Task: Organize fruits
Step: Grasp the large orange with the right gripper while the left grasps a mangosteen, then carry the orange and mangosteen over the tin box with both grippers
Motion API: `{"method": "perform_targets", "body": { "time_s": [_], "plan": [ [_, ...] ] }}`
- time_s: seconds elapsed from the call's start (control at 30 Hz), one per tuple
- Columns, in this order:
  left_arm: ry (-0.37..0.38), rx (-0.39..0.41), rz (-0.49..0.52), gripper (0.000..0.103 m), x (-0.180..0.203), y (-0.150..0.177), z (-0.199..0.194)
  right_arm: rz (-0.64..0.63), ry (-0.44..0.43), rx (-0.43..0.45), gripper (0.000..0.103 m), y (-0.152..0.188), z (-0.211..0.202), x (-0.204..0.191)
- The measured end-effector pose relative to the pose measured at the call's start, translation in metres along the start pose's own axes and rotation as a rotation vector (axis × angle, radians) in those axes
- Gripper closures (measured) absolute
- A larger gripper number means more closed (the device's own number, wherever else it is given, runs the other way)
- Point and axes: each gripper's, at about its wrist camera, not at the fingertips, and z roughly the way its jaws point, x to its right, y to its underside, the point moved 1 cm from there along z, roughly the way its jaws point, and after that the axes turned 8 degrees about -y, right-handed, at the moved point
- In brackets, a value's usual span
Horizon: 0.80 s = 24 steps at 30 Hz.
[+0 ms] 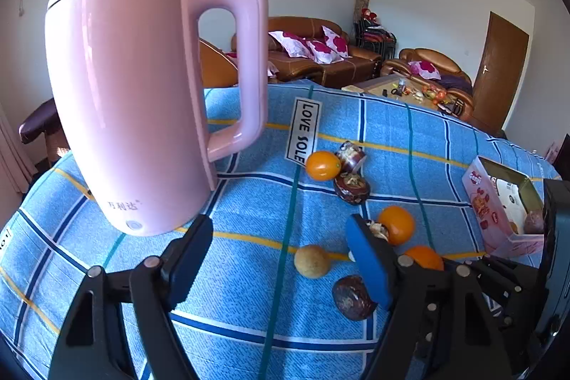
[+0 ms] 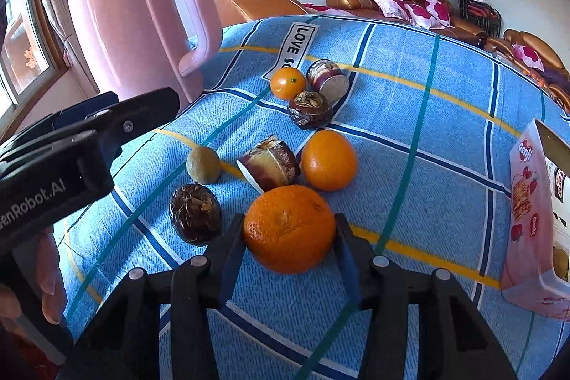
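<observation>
A large orange [image 2: 290, 228] lies on the blue checked cloth [image 2: 409, 116], and my right gripper [image 2: 288, 234] is shut on it, one pad against each side. Beyond it are a second orange [image 2: 328, 160], a cut dark fruit [image 2: 272, 164], a tan round fruit [image 2: 203, 165] and a dark purple fruit [image 2: 195, 214]. My left gripper [image 1: 279, 232] stands open low over the cloth. The tan fruit [image 1: 312, 260] lies between its fingers, untouched, with the dark purple fruit [image 1: 352, 298] by the right finger. A small orange [image 1: 322, 165] and two dark fruits [image 1: 352, 189] lie farther back.
A tall pink kettle [image 1: 142, 102] stands close on the left. An open pink box [image 1: 498, 202] with some fruit inside sits at the cloth's right edge. A hand [image 2: 50, 276] holds the left gripper. Sofas and a low table fill the room behind.
</observation>
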Motion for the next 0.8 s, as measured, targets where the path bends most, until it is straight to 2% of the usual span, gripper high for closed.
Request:
{"method": "perform_targets", "body": {
  "time_s": [0.07, 0.17, 0.23, 0.37, 0.5, 0.53, 0.6, 0.73, 0.8],
  "plan": [
    [0.057, -0.034, -0.007, 0.024, 0.001, 0.001, 0.002, 0.047, -0.008, 0.045, 0.053, 0.004, -0.013, 0.012],
    [0.156, -0.085, 0.004, 0.025, 0.012, 0.007, 0.003, 0.058, 0.038, 0.110, 0.053, 0.010, -0.034, 0.027],
    [0.203, -0.112, 0.046, 0.031, 0.026, 0.012, 0.004, 0.045, 0.061, 0.141, 0.053, 0.015, -0.048, 0.033],
    [0.160, -0.129, 0.175, 0.048, 0.056, 0.026, 0.006, 0.031, 0.093, 0.166, 0.053, 0.023, -0.065, 0.043],
    [0.134, -0.171, 0.207, 0.053, 0.069, 0.035, 0.016, 0.056, 0.092, 0.170, 0.053, 0.025, -0.067, 0.050],
    [0.127, -0.175, 0.214, 0.057, 0.071, 0.037, 0.019, 0.056, 0.093, 0.169, 0.053, 0.024, -0.066, 0.050],
    [0.113, -0.181, 0.221, 0.060, 0.076, 0.039, 0.024, 0.051, 0.090, 0.162, 0.053, 0.024, -0.064, 0.048],
    [0.075, -0.161, 0.255, 0.063, 0.081, 0.043, 0.027, 0.051, 0.086, 0.159, 0.053, 0.025, -0.064, 0.047],
    [0.089, -0.155, 0.246, 0.064, 0.078, 0.042, 0.025, 0.054, 0.088, 0.164, 0.053, 0.025, -0.064, 0.048]
  ]
}}
